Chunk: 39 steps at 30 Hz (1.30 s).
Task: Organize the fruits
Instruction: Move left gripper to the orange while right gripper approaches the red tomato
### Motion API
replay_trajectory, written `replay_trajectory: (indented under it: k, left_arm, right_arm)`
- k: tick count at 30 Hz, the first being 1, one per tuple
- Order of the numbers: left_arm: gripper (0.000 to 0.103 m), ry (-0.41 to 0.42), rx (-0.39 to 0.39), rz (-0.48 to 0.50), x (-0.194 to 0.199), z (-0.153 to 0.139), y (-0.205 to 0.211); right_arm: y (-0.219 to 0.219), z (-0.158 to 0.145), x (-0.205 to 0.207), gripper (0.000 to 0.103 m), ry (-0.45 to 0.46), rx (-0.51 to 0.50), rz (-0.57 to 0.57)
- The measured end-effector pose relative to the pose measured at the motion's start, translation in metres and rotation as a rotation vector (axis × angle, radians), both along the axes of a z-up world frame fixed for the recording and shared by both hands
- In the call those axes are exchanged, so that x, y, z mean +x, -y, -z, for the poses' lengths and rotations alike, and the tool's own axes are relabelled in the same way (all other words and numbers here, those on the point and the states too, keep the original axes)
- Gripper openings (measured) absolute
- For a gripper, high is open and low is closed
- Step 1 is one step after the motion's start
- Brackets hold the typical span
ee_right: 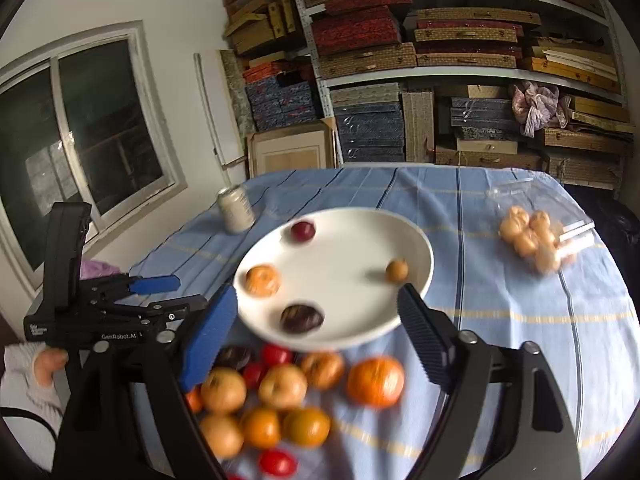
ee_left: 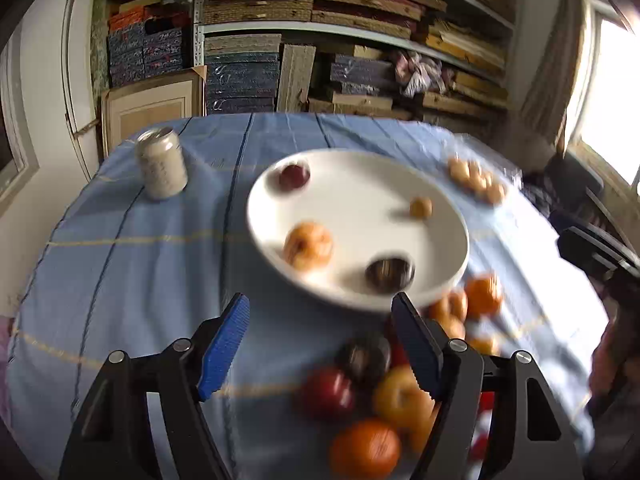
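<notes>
- The left hand-held gripper (ee_left: 320, 344) is released, its blue pads spread wide with nothing between them; it hangs above the blue cloth just before the plate's near rim.
- The right hand-held gripper (ee_right: 316, 332) is also released and grasps nothing; its fingers frame the plate's near edge and the heap of fruit below.
- In the right wrist view the left hand-held gripper shows side-on at the left edge, gripped by a hand (ee_right: 46, 364) in a pale sleeve; only a few fingers show.
- The white plate (ee_right: 344, 248) sits mid-surface and carries four fruits, well apart: a dark red one (ee_right: 303, 231) at the far side, an orange one (ee_right: 262, 280) at the left, a small brown one (ee_right: 397, 270) at the right and a near-black one (ee_right: 302, 318) at the near rim.
- A heap of loose fruit (ee_right: 280, 392) lies on the cloth just in front of the plate: oranges, yellowish apples and small red ones. Motion blur smears them, and the right gripper's own fingers hide part of the heap.
- A bag of small pale fruits (ee_right: 532, 236) lies at the right, too blurred to name.
- A can (ee_left: 161, 164) stands upright at the far left of the surface (ee_left: 120, 248); its label is unreadable.
</notes>
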State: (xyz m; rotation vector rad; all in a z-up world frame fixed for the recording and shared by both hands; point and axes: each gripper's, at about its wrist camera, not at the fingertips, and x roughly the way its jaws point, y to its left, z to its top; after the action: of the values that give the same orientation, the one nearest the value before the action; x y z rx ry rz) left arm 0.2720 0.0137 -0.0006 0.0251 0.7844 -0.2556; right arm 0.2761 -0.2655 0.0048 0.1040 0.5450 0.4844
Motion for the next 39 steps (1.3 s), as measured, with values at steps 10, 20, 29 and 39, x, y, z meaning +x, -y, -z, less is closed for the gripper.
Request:
replay_trajectory:
  k: [10,20,29,39]
  left_arm:
    - [0.097,0.06,0.005,-0.092,-0.076,0.035,-0.03]
    - [0.097,-0.011,-0.071,-0.198,-0.065,0.045,-0.06]
    - [0.097,-0.037,-0.168,-0.18,-0.067,0.042,-0.066]
    - [0.099,0.037,0.014,-0.093,-0.077,0.043,-0.026]
  right_arm:
    - [0.003,0.061,-0.07,0.089,-0.075,-0.136,-0.075]
    - [-0.031,0.069,-0.097,0.073,-0.08,-0.206,-0.289]
    - [-0.052,0.078,-0.1,0.074,-0.086,-0.277,-0.333]
    - [-0.064,0.085,-0.103,0.074,-0.123,-0.29,-0.391]
